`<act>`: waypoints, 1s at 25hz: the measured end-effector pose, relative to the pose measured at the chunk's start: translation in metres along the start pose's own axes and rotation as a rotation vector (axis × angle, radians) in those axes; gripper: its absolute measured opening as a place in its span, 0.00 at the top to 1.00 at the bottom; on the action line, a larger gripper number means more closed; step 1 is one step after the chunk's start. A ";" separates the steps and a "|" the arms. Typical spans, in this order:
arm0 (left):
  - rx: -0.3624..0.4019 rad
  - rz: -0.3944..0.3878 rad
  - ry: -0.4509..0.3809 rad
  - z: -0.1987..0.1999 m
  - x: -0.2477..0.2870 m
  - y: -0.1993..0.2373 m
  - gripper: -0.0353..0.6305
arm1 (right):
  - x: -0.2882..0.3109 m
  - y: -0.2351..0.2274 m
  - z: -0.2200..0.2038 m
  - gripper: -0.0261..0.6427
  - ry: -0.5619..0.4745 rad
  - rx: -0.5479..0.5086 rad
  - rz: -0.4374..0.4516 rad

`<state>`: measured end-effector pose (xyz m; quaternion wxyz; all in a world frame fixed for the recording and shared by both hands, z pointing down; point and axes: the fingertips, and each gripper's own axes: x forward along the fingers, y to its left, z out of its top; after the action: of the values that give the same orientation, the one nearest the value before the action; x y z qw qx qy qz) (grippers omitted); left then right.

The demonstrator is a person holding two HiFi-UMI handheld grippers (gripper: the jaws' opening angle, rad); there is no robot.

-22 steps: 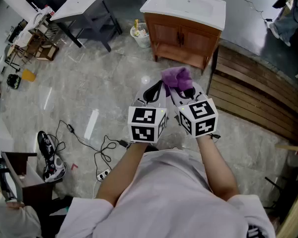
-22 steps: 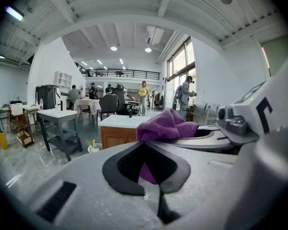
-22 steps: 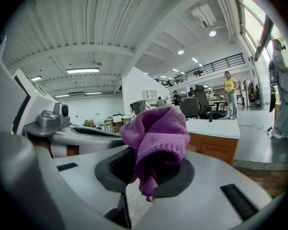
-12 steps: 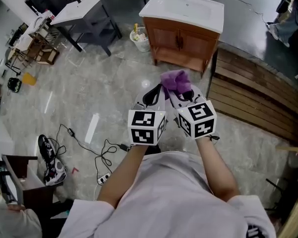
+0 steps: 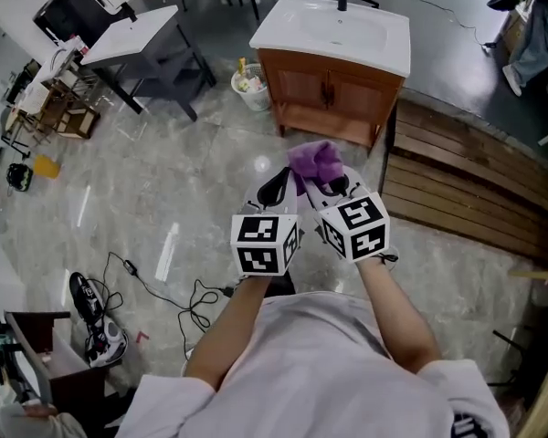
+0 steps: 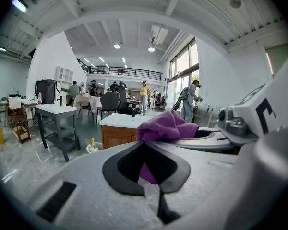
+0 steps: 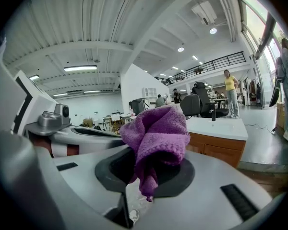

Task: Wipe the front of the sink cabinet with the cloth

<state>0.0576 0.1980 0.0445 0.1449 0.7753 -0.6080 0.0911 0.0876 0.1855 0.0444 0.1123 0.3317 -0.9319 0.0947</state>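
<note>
Each gripper carries a cube with black-and-white square markers on its faces, the left cube (image 5: 265,243) and the right cube (image 5: 357,226); they sit close side by side in front of the person's chest. The right claw (image 7: 149,171) is closed on a purple cloth (image 7: 156,133). One end of the cloth is pinched between the dark pads, and the rest stands up above them in a crumpled bunch. The left claw (image 6: 146,169) has its jaws together with nothing held between them, and it is just beside the cloth on its left. In the head view the cloth (image 5: 316,161) is held in the air over the grey stone floor (image 5: 155,172). The wooden sink cabinet (image 5: 333,85), with a white basin top (image 5: 333,27), stands farther away, apart from the cloth. A small white bucket (image 5: 249,85) stands at its left side, and a slatted wooden platform (image 5: 457,190) lies at its right.
</note>
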 end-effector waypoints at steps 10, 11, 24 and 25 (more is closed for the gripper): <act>0.003 -0.055 0.017 0.031 0.074 0.082 0.94 | 0.104 -0.031 0.027 0.85 0.019 0.013 -0.049; 0.004 -0.062 0.023 0.033 0.081 0.090 0.94 | 0.115 -0.034 0.030 0.85 0.021 0.015 -0.054; 0.008 -0.171 0.066 0.064 0.160 0.184 0.94 | 0.232 -0.064 0.066 0.85 0.045 0.017 -0.133; 0.007 -0.178 0.070 0.065 0.165 0.191 0.94 | 0.241 -0.066 0.068 0.85 0.048 0.014 -0.137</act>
<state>-0.0893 -0.0165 0.0572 0.1708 0.8232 -0.5308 0.1068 -0.0622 -0.0256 0.0521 0.1386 0.3930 -0.9034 0.1011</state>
